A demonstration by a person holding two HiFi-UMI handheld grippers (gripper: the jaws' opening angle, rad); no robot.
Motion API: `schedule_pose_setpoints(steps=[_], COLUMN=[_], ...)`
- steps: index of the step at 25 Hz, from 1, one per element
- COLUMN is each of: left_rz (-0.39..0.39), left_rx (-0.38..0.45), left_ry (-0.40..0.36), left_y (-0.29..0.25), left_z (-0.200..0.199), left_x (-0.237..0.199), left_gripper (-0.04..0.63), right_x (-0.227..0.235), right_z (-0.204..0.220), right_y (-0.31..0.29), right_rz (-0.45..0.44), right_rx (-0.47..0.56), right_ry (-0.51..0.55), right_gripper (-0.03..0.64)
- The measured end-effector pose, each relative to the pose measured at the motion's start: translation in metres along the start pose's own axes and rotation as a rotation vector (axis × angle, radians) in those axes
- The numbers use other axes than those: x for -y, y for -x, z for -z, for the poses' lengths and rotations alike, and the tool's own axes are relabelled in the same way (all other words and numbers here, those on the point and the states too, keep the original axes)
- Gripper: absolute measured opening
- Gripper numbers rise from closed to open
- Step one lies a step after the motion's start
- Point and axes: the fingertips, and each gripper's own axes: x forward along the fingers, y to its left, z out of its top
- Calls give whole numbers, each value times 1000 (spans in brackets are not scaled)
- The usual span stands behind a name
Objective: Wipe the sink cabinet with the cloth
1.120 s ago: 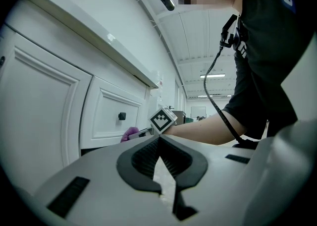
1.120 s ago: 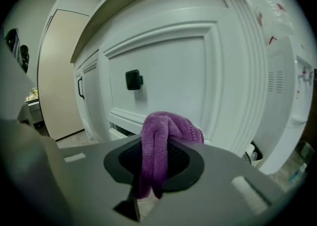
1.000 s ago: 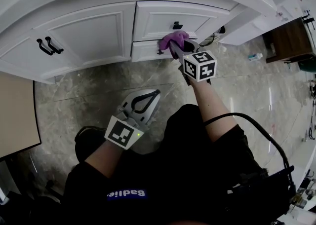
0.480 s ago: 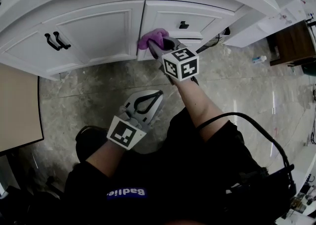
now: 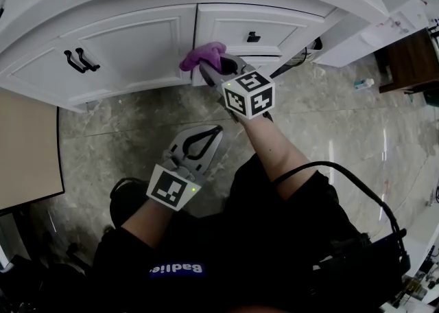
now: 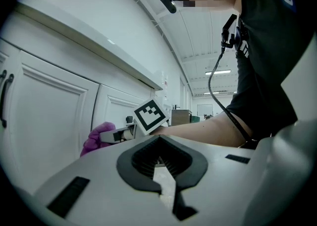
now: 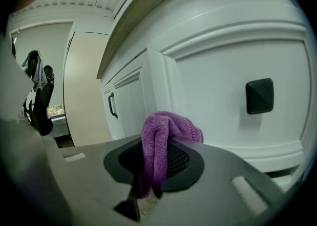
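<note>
The purple cloth (image 5: 201, 55) is bunched against the white sink cabinet (image 5: 137, 37), at the seam between a door and the drawer with a black square knob (image 5: 253, 36). My right gripper (image 5: 211, 69) is shut on the cloth, and its marker cube faces up. In the right gripper view the cloth (image 7: 166, 136) folds over the shut jaws (image 7: 148, 190), close to the drawer front and its knob (image 7: 259, 96). My left gripper (image 5: 217, 130) hangs lower over the floor, shut and empty. Its own view shows the shut jaws (image 6: 161, 163), with the cloth (image 6: 96, 138) beyond them.
Two black bar handles (image 5: 81, 61) sit on the cabinet doors at left. A tan panel (image 5: 27, 154) stands at the far left. The floor (image 5: 329, 119) is glossy marble with a small bottle (image 5: 363, 83) on it. Dark wooden furniture (image 5: 408, 58) is at the right.
My right gripper has carried the cloth leftwards along the cabinet front, from under the knob to the door seam. The left gripper has stayed about where it was.
</note>
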Motion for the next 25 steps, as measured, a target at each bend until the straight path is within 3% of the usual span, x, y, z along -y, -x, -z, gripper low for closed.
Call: schedule_pose_setpoints(steps=[7, 12, 18, 25], left_rz=[-7, -13, 11, 47], left_rx=[-63, -106, -140, -140], left_ry=[25, 76, 89, 111], left_y=[-24, -32, -33, -15], left_z=[-6, -48, -147, -296], left_x=[0, 15, 46, 86], left_gripper=[5, 5, 5, 5], right_x=[4, -12, -56, -96], right_z=[0, -3, -53, -159], right_y=[50, 107, 182, 276], right_rz=[-20, -16, -36, -11], right_rx=[-29, -46, -98, -155], right_ry=[31, 4, -14, -28], right_gripper=[63, 63, 63, 63])
